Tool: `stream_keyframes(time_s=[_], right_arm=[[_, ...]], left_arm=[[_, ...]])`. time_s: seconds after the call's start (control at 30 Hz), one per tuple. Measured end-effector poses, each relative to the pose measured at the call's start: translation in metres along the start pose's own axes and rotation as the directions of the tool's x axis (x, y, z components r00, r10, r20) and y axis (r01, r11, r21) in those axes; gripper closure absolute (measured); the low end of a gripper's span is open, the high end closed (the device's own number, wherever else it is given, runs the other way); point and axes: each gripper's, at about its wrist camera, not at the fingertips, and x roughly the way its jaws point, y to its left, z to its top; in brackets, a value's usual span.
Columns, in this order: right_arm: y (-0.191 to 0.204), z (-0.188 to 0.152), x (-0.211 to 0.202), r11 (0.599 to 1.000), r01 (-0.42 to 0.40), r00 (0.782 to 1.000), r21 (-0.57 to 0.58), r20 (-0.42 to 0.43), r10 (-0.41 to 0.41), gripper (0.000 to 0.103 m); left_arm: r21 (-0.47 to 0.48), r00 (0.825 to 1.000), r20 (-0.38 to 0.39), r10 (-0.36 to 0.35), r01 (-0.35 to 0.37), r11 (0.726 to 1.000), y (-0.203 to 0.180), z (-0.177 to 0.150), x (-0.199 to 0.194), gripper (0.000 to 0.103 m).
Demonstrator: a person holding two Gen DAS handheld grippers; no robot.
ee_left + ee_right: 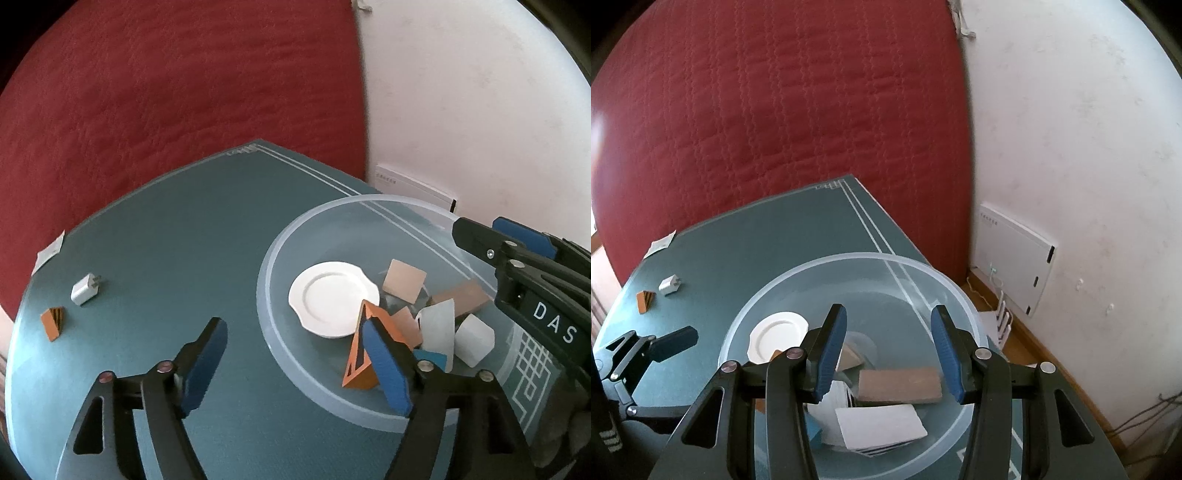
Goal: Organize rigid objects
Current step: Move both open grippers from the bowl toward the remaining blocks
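Bowl [280, 347]: clear plastic, round, on the teal mat [166, 229], holding a scalloped white plate [328, 299], tan slabs and white blocks.
Orange wedge [356, 363]: triangular, black-striped, upright inside the bowl, against the left gripper's [295, 365] right pad; jaws spread, not pinching.
Right gripper [888, 354]: parted, empty, over the bowl.
Charger [85, 288]: white cube, on the mat.

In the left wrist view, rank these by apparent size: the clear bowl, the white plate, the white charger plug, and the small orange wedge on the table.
1. clear bowl
2. white plate
3. and 4. white charger plug and small orange wedge: they look alike in size, so I leave them unranked.
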Motion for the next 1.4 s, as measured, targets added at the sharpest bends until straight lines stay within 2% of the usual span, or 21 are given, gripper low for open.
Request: stream_keyframes(time_s=[0.23, 0.4, 0.5, 0.77, 1.17, 1.4], right_arm=[[0.002, -0.002, -0.003, 1.000, -0.012, 1.000, -0.005, 0.001, 0.012, 0.054], [0.008, -0.005, -0.007, 0.999, -0.033, 0.999, -0.017, 0.012, 0.034, 0.053], [0.013, -0.006, -0.009, 0.999, -0.041, 0.999, -0.023, 0.017, 0.042, 0.048], [0.034, -0.009, -0.013, 0.995, -0.080, 0.997, -0.058, 0.018, 0.081, 0.047], [0.088, -0.016, -0.019, 0.973, -0.178, 0.984, -0.146, -0.003, 0.179, 0.042], [0.128, -0.019, -0.014, 0.948, -0.249, 0.969, -0.197, -0.039, 0.246, 0.042]], left_arm=[[-0.050, 1.000, 0.021, 0.003, -0.002, 0.999, 0.013, 0.001, -0.013, 0.013], [-0.100, 0.999, 0.024, 0.027, -0.024, 0.995, 0.034, 0.002, -0.013, 0.012], [-0.137, 0.999, 0.014, 0.049, -0.047, 0.990, 0.050, 0.000, -0.012, 0.012], [-0.207, 0.993, -0.007, 0.116, -0.115, 0.972, 0.091, -0.008, -0.009, 0.012], [-0.305, 0.974, -0.053, 0.219, -0.225, 0.925, 0.147, -0.024, -0.014, 0.012], [-0.384, 0.957, -0.104, 0.270, -0.289, 0.877, 0.196, -0.035, -0.011, 0.012]])
